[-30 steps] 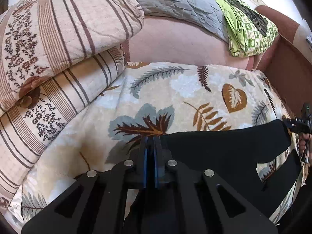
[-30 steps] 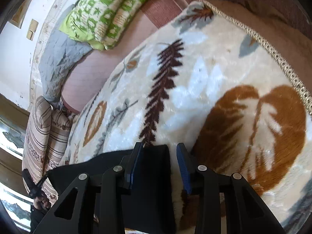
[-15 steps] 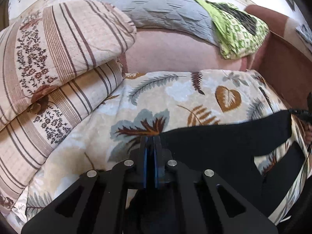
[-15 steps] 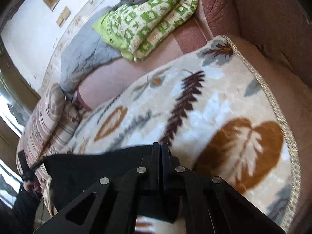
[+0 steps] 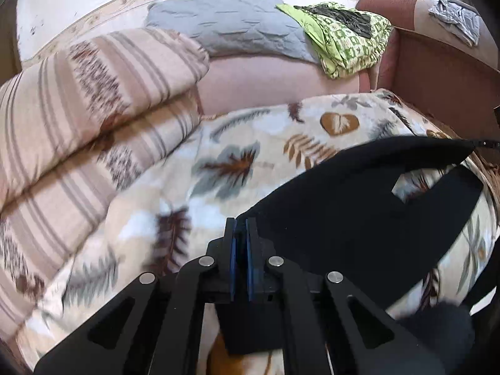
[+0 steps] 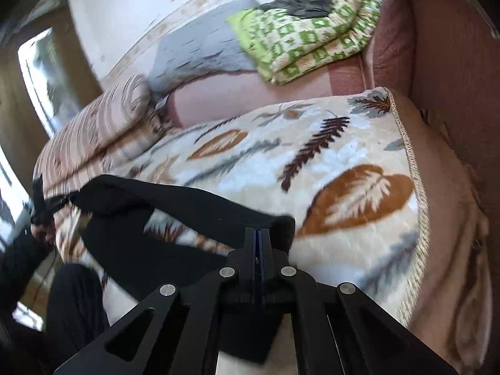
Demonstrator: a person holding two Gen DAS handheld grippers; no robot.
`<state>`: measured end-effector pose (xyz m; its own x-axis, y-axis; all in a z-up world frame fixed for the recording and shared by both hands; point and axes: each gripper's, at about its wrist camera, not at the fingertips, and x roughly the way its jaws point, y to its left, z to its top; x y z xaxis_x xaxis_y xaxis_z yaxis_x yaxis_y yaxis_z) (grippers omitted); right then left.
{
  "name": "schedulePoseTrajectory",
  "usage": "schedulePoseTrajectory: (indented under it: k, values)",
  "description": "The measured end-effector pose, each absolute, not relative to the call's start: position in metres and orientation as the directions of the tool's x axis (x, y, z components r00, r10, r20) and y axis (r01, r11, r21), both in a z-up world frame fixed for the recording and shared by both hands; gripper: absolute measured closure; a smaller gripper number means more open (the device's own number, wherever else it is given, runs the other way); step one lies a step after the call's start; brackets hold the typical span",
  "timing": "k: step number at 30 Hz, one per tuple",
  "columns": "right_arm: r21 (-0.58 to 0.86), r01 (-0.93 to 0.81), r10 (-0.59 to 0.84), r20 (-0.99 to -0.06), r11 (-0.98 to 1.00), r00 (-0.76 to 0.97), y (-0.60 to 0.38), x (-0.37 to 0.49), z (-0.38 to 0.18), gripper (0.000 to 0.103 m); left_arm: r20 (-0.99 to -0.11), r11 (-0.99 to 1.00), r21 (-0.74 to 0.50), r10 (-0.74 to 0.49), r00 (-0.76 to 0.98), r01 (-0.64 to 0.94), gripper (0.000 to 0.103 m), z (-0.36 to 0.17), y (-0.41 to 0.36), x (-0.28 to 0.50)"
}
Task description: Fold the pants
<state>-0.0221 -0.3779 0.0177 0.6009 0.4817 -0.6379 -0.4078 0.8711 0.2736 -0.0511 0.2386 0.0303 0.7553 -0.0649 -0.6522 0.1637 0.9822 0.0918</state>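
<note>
Black pants (image 5: 359, 215) hang stretched above a leaf-print blanket (image 5: 250, 143). My left gripper (image 5: 240, 228) is shut on one end of them. My right gripper (image 6: 258, 237) is shut on the other end; the pants (image 6: 187, 206) run from it leftward to the other gripper (image 6: 40, 200) at the left edge. One leg is raised in a taut band and the other (image 5: 437, 218) sags below it, with blanket showing through the gap. The right gripper's tip shows small at the right edge of the left wrist view (image 5: 487, 143).
Striped pillows (image 5: 78, 125) are stacked at the left. A grey quilt (image 5: 234, 22) and a green patterned blanket (image 5: 347, 37) lie on the sofa back. The brown sofa arm (image 5: 437, 75) is at the right. The blanket's fringed edge (image 6: 412, 162) borders pink sofa upholstery.
My right gripper closed on the pants end. Both grippers then lifted and pulled back, raising the pants off the blanket. The scene is motion-blurred now.
</note>
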Motion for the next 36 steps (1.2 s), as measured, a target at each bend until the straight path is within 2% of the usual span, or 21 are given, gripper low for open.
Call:
schedulePoseTrajectory:
  k: [5, 8, 11, 16, 17, 19, 21, 22, 24, 26, 28, 29, 30, 33, 34, 36]
  values:
    - [0.218, -0.485, 0.477, -0.714, 0.847, 0.512, -0.373, -0.043, 0.000, 0.103, -0.678, 0.986, 0.014, -0.112, 0.726, 0.165, 0.100, -0.002, 0.249, -0.090]
    - [0.179, -0.502, 0.447, -0.751, 0.846, 0.486, -0.368, -0.049, -0.009, 0.103, -0.667, 0.985, -0.078, -0.164, 0.727, 0.151, 0.099, -0.012, 0.255, -0.110]
    - [0.145, -0.508, 0.430, -0.748, 0.849, 0.505, -0.370, -0.055, -0.009, 0.102, -0.632, 0.978, -0.167, -0.206, 0.747, 0.128, 0.096, -0.011, 0.261, -0.131]
    - [0.145, -0.419, 0.388, -0.712, 0.896, 0.584, -0.392, -0.056, 0.003, 0.095, -0.540, 0.969, -0.248, -0.152, 0.828, 0.017, 0.096, 0.019, 0.280, -0.155]
    - [0.150, -0.393, 0.384, -0.679, 0.907, 0.626, -0.398, -0.058, 0.010, 0.094, -0.517, 0.964, -0.266, -0.151, 0.842, 0.010, 0.094, 0.028, 0.281, -0.155]
    - [0.167, -0.388, 0.404, -0.616, 0.906, 0.677, -0.402, -0.061, 0.024, 0.091, -0.482, 0.937, -0.346, -0.213, 0.850, 0.039, 0.083, 0.041, 0.277, -0.148]
    - [0.203, -0.445, 0.476, -0.559, 0.872, 0.679, -0.392, -0.062, 0.033, 0.091, -0.472, 0.885, -0.460, -0.312, 0.824, 0.072, 0.067, 0.039, 0.267, -0.132]
    - [0.208, -0.477, 0.505, -0.554, 0.854, 0.662, -0.383, -0.060, 0.035, 0.091, -0.485, 0.866, -0.494, -0.354, 0.800, 0.084, 0.067, 0.034, 0.259, -0.123]
    - [0.170, -0.537, 0.522, -0.590, 0.826, 0.616, -0.358, -0.058, 0.029, 0.091, -0.549, 0.860, -0.497, -0.411, 0.728, 0.111, 0.067, 0.016, 0.235, -0.101]
    - [0.109, -0.577, 0.489, -0.669, 0.809, 0.559, -0.334, -0.055, 0.014, 0.091, -0.647, 0.901, -0.423, -0.373, 0.665, 0.094, 0.068, -0.005, 0.218, -0.090]
    - [0.045, -0.598, 0.414, -0.762, 0.800, 0.497, -0.318, -0.052, -0.009, 0.091, -0.733, 0.931, -0.357, -0.332, 0.594, 0.079, 0.076, -0.030, 0.211, -0.088]
    - [0.019, -0.594, 0.366, -0.804, 0.804, 0.469, -0.315, -0.051, -0.021, 0.092, -0.753, 0.934, -0.347, -0.329, 0.570, 0.081, 0.085, -0.040, 0.211, -0.092]
    - [-0.009, -0.586, 0.299, -0.854, 0.810, 0.426, -0.314, -0.048, -0.038, 0.089, -0.750, 0.935, -0.344, -0.329, 0.574, 0.086, 0.089, -0.046, 0.215, -0.100]
    - [-0.015, -0.603, 0.321, -0.836, 0.798, 0.446, -0.318, -0.057, -0.035, 0.085, -0.738, 0.926, -0.372, -0.337, 0.584, 0.063, 0.096, -0.050, 0.230, -0.115]
    - [0.001, -0.596, 0.330, -0.833, 0.803, 0.443, -0.320, -0.057, -0.035, 0.078, -0.729, 0.925, -0.377, -0.329, 0.600, 0.051, 0.096, -0.049, 0.235, -0.119]
    - [0.001, -0.596, 0.324, -0.840, 0.803, 0.435, -0.320, -0.058, -0.037, 0.075, -0.682, 0.919, -0.392, -0.324, 0.655, 0.046, 0.096, -0.037, 0.241, -0.126]
